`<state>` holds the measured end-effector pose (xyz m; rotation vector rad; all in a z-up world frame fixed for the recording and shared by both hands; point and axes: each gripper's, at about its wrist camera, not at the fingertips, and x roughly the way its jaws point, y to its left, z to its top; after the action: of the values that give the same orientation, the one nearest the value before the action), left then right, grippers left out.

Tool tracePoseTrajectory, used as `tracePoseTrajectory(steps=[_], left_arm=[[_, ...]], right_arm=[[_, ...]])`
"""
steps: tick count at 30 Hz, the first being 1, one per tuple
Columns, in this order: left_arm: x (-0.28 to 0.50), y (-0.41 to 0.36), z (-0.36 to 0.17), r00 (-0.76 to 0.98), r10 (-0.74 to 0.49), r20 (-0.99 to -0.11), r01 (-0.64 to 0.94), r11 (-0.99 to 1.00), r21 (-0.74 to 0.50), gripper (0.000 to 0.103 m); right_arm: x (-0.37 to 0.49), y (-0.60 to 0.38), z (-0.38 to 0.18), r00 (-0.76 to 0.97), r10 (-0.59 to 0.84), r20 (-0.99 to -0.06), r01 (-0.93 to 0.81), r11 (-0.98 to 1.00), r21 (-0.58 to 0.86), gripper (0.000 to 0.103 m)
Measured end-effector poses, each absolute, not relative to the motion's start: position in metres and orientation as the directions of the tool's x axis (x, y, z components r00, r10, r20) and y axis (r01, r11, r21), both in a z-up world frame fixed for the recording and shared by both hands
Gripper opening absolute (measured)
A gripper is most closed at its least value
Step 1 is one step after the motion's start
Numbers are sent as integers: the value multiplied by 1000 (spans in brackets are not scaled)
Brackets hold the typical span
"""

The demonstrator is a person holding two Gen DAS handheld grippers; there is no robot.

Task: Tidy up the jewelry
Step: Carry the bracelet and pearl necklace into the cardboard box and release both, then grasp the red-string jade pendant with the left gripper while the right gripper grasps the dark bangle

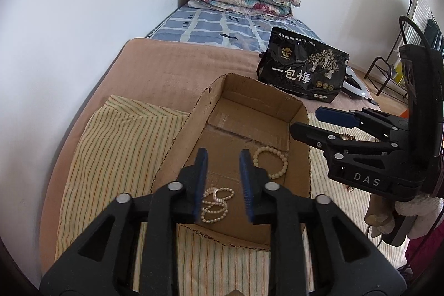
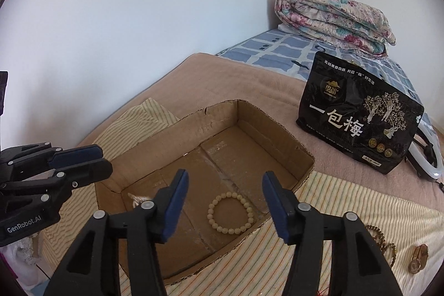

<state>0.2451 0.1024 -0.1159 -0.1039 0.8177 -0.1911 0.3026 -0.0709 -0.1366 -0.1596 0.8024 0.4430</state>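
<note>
2 pieces boxed, at least 2 more waiting on the bed.

From the left: the left gripper (image 1: 223,154) hangs over the near end of the cardboard box (image 2: 219,118), jaws apart and holding nothing, with the pearl necklace (image 1: 216,204) coiled on the box floor beneath it. Next to that, also inside, lies 1 cream bead bracelet (image 2: 231,212), loose and flat. The right gripper (image 2: 225,179) hovers above it, spread wide and empty too. Further right, outside the box on the striped cloth (image 2: 347,201), I count 1 dark brown bead strand (image 2: 384,243) and 1 small brownish pendant-like piece (image 2: 417,258), neither touched yet. So I'd judge the sorting roughly half done: 2 in, 2 left, unless more sits out of sight. Behind stands 1 black snack bag (image 2: 358,113).
</note>
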Motion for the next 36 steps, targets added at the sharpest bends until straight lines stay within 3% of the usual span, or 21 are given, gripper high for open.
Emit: tracePoseTrajectory(steps=[5, 11, 21, 25, 36], left_arm=[[240, 102, -113, 670, -201, -715, 125, 979, -158, 34], [232, 97, -110, 671, -202, -714, 133, 979, -153, 34], [211, 68, -99, 686, -264, -678, 193, 964, -180, 35], [203, 49, -98, 681, -285, -675, 226, 958, -177, 49], [191, -15, -111, 632, -346, -694, 320, 931, -174, 49]], right_arm=[[295, -78, -128, 629, 318, -710, -432, 902, 21, 80], [281, -92, -114, 662, 305, -685, -416, 909, 3, 90], [237, -150, -86, 718, 256, -647, -370, 928, -44, 99], [215, -190, -75, 736, 221, -640, -333, 941, -58, 100], [159, -296, -78, 753, 113, -648, -218, 972, -85, 103]])
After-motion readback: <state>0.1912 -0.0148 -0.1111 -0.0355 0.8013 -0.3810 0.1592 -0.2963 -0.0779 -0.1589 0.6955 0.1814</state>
